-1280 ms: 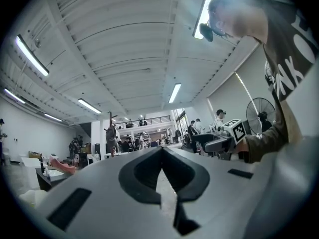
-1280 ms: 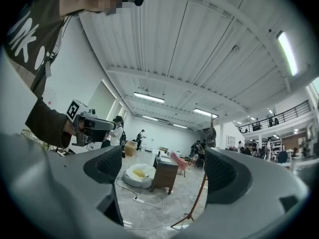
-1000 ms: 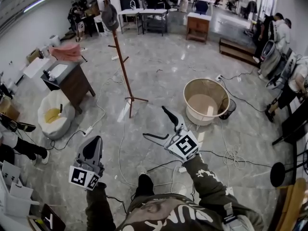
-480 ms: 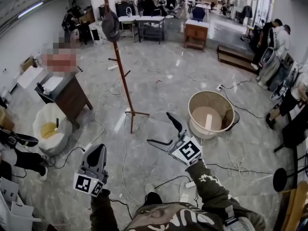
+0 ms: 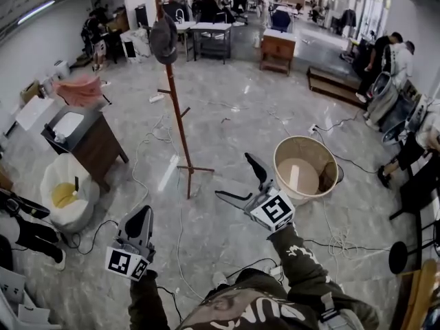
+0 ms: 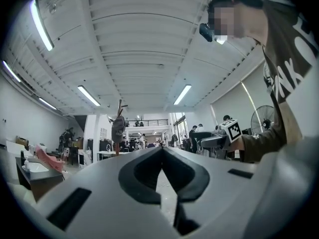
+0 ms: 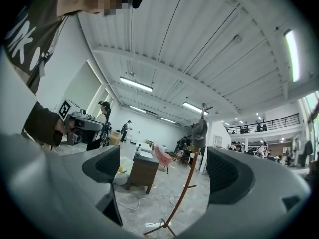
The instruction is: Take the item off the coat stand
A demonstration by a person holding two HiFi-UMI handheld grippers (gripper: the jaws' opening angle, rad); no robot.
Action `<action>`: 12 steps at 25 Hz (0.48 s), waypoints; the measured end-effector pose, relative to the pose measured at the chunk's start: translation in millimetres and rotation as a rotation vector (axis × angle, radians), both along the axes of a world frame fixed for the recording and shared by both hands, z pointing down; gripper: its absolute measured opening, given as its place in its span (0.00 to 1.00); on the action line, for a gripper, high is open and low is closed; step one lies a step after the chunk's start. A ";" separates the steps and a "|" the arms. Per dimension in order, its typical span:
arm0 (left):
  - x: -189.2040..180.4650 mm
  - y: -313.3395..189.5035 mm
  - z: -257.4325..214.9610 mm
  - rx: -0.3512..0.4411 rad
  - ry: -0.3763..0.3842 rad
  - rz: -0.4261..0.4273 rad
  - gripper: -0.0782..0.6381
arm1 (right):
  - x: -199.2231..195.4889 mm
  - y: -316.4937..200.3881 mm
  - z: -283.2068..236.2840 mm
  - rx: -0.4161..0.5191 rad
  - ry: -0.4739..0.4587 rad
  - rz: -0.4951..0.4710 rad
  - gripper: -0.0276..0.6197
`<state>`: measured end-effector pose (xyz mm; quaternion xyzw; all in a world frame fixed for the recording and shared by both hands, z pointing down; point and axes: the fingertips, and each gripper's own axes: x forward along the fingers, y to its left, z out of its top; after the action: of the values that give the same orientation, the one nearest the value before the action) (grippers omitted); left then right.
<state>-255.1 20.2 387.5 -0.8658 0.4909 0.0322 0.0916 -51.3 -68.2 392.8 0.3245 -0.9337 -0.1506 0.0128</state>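
A tall brown wooden coat stand (image 5: pixel 177 108) rises from the marble floor ahead of me. A dark grey cap (image 5: pixel 163 39) hangs near its top. The right gripper view shows the coat stand (image 7: pixel 185 193) between the jaws, with the cap (image 7: pixel 199 128) up high. In the left gripper view the cap (image 6: pixel 118 127) is small and far off. My right gripper (image 5: pixel 237 177) is open, right of the stand's base, holding nothing. My left gripper (image 5: pixel 139 220) is low at the left, its jaws together, also holding nothing.
A round beige tub (image 5: pixel 305 166) stands on the floor at the right. A dark wooden cabinet (image 5: pixel 86 141) and a white beanbag (image 5: pixel 64 190) are at the left. Cables (image 5: pixel 155 158) trail across the floor. People and desks (image 5: pixel 213 33) fill the back of the hall.
The view has moved forward toward the coat stand, so the cap shows fully. My right gripper has shifted slightly right and up. The left gripper has held its place.
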 end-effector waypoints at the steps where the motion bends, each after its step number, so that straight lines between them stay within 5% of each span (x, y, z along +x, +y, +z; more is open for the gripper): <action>1: -3.3 -6.6 1.3 -0.002 0.000 0.002 0.11 | -2.7 -6.0 -0.9 0.003 -0.003 0.000 0.86; 12: -26.2 -89.0 14.8 -0.028 -0.012 -0.008 0.11 | -20.1 -92.2 13.7 -0.020 -0.026 0.002 0.86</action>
<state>-281.4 -68.8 402.3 -0.8651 0.4943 0.0196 0.0826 -71.3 -160.4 406.5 0.3275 -0.9348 -0.1372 0.0038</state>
